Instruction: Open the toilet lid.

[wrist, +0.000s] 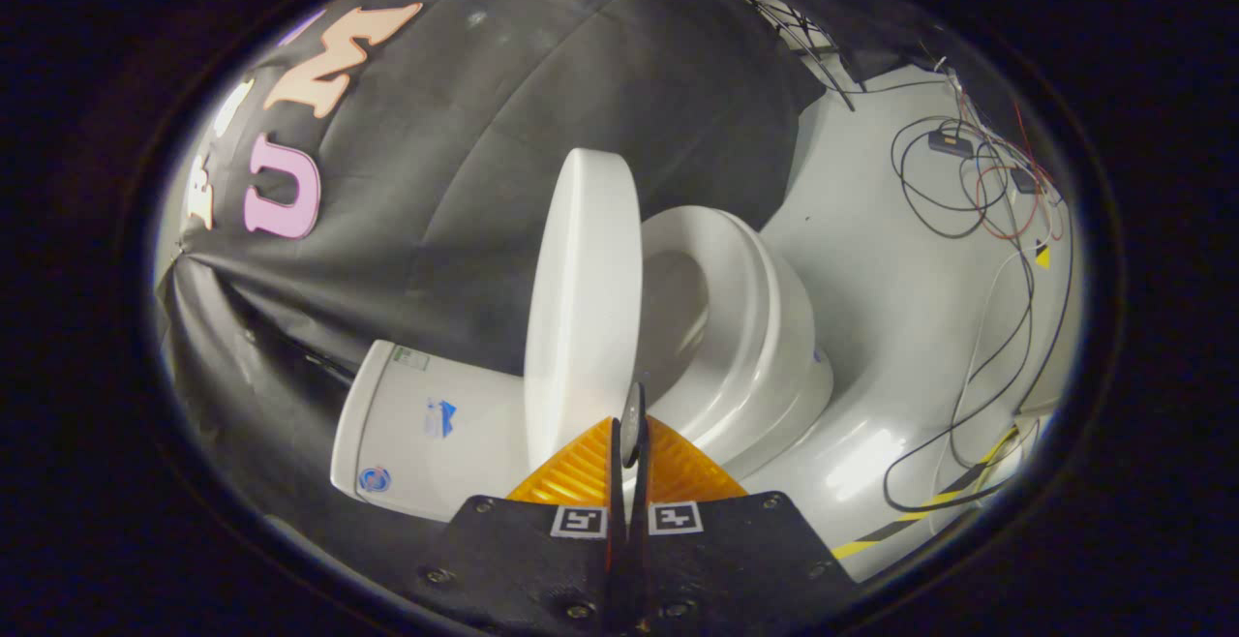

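A pale glossy floor (871, 327) meets the booth's black cloth wall (542, 114). One toilet (765, 347) stands on it, with one tank (426, 424) against the cloth. Its single lid (581, 298) stands raised, its edge pinched between the gripper (631, 434) fingers. Several loose cables (978, 192) trail beyond the toilet.

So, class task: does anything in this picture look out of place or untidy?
Loose cables sprawl across the floor beside the toilet. The lid stands raised; the gripper is nearly closed on its edge.
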A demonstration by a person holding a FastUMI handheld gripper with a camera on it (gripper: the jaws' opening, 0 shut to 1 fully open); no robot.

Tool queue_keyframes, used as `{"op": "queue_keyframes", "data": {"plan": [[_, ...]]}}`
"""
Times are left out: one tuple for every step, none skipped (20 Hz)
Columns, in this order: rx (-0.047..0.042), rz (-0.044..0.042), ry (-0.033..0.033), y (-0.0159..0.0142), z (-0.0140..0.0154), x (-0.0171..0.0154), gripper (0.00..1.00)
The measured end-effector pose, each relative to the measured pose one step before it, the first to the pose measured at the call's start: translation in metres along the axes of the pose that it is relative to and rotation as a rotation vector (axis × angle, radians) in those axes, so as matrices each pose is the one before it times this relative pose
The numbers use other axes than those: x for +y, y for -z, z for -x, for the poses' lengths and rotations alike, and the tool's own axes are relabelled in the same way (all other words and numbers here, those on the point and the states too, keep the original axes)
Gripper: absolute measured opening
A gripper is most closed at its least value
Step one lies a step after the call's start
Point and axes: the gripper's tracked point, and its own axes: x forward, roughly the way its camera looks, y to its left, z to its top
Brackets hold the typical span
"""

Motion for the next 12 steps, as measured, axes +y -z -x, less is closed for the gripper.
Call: {"op": "queue_keyframes", "data": {"plan": [[-0.00714,0.00055,-0.01549,-0.00103,0.00171,0.00572,0.01],[-0.00824,0.01492,-0.01186,-0.00082,0.00250,0.00515,0.01],[-0.01166,0.02295,-0.00829,-0.00130,0.00292,0.00683,0.01],[-0.01102,0.01868,-0.00781,0.00079,0.00067,0.00787,0.01],[-0.01240,0.02298,-0.00565,-0.00083,0.00228,0.00701,0.01],[-0.01129,0.02125,-0.00513,0.00009,0.00055,0.00753,0.01],[-0.00817,0.03420,0.00174,-0.00023,0.00230,0.00458,0.01],[-0.00905,0.03532,0.00289,0.00103,0.00111,0.00294,0.01],[-0.00832,0.03789,0.00808,-0.00072,0.00009,0.00179,0.01],[-0.00465,0.03463,0.00961,-0.00044,0.00197,0.00304,0.01],[-0.00531,0.03052,0.00638,-0.00094,0.00200,0.00343,0.01],[-0.00422,0.02874,0.00472,0.00046,0.00099,0.00533,0.01]]}}
